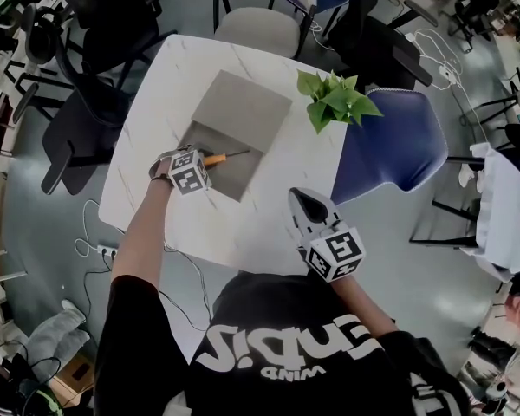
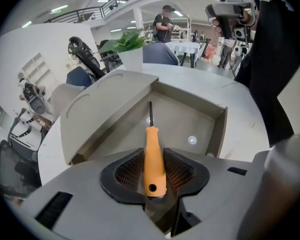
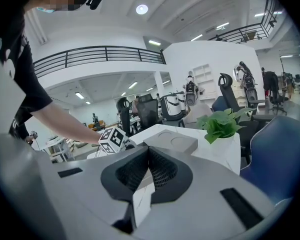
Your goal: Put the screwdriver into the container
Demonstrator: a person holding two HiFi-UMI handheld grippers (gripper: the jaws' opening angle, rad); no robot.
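Your left tongs (image 2: 155,168) clamp the orange-handled screwdriver (image 2: 152,146) over the open grey container (image 2: 212,126) (shaft pointing into it); your right tongs (image 3: 149,170) hang closed and empty above the table (image 1: 243,224) edge.

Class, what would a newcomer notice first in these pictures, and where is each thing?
The orange screwdriver stands out most, clamped in the left gripper over the open grey container on the white table. Next comes the green potted plant at the table's far edge; the right gripper hangs shut and empty.
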